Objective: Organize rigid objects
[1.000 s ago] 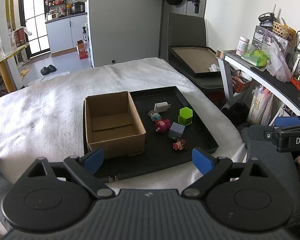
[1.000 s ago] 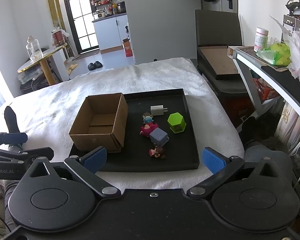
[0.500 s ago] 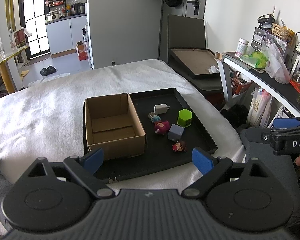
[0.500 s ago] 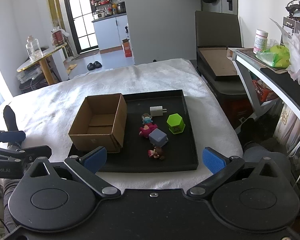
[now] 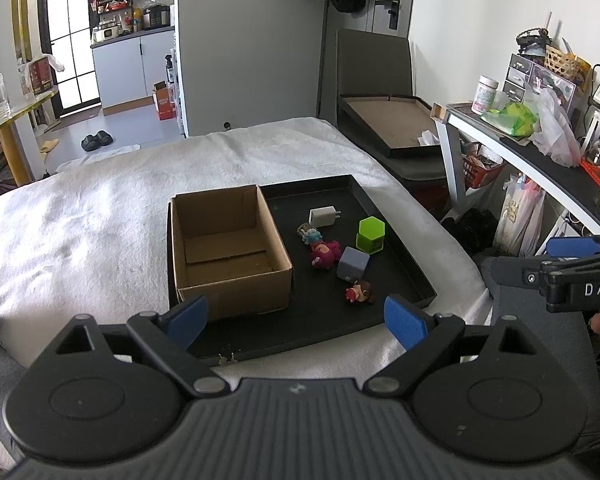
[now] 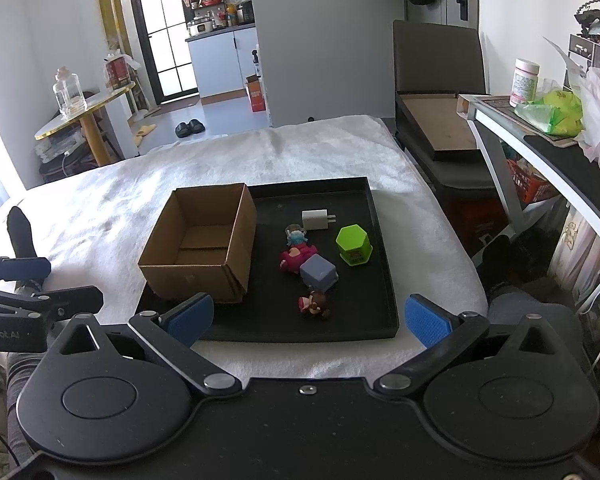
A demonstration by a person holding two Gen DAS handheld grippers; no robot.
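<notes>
A black tray [image 5: 404,248] [image 6: 380,240] lies on a white-covered bed. An open, empty cardboard box [image 5: 228,252] [image 6: 204,248] fills its left side. To its right lie a white charger [image 5: 323,217] [image 6: 316,220], a green hexagonal box [image 5: 370,234] [image 6: 354,245], a grey-blue cube [image 5: 353,264] [image 6: 319,273], a pink figure [image 5: 324,254] [image 6: 294,258], a small blue-masked figure [image 5: 310,234] [image 6: 296,234] and a brown-haired figure [image 5: 360,292] [image 6: 315,305]. My left gripper [image 5: 296,320] and right gripper [image 6: 308,320] are both open and empty, hovering before the tray's near edge.
The white bed cover [image 5: 80,220] stretches left and behind. A dark chair with a flat brown-lined tray [image 5: 388,124] stands at the back right. A cluttered desk [image 5: 540,148] runs along the right wall. Each gripper shows at the other view's edge.
Both grippers have drifted slightly back and upward from the tray; the objects sit a little lower in view. Nothing was grasped or moved.
</notes>
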